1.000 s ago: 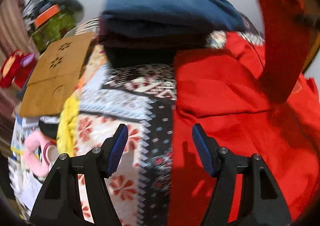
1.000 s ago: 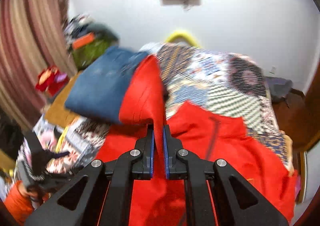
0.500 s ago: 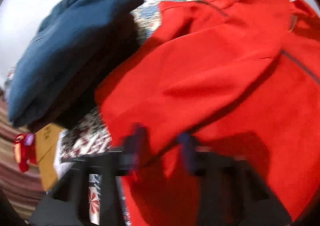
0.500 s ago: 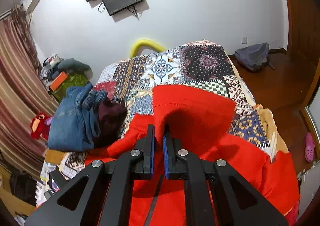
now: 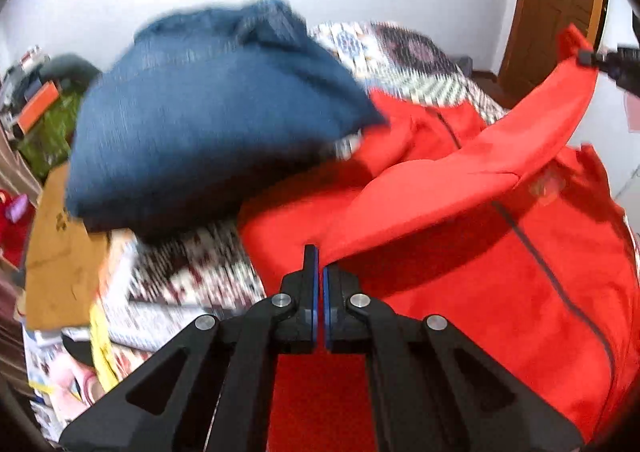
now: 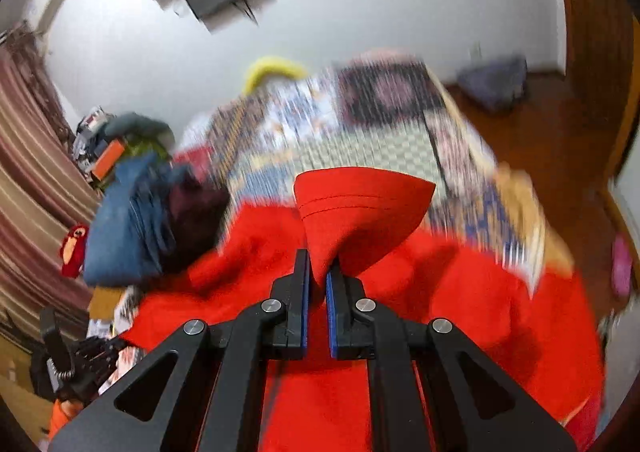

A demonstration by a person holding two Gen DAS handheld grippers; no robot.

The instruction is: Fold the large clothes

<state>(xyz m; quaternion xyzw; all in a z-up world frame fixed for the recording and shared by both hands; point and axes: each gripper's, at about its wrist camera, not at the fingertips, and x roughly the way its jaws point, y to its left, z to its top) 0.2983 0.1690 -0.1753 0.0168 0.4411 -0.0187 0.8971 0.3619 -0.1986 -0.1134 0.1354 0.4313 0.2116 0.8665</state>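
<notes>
Red jacket (image 5: pixel 460 252) sleeve, free earlier, now pinched (left gripper (image 5: pixel 320 272)).

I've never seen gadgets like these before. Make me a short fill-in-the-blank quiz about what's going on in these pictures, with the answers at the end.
1. Both grippers are shut on the big fleece jacket, whose colour is ____.
2. The right gripper pinches a sleeve cuff that is lifted ____ the rest of the jacket.
3. The folded pile beside the jacket has ____ denim on top.
4. Everything lies on a patterned ____ covering the bed.

Missing words: red; above; blue; quilt
</notes>
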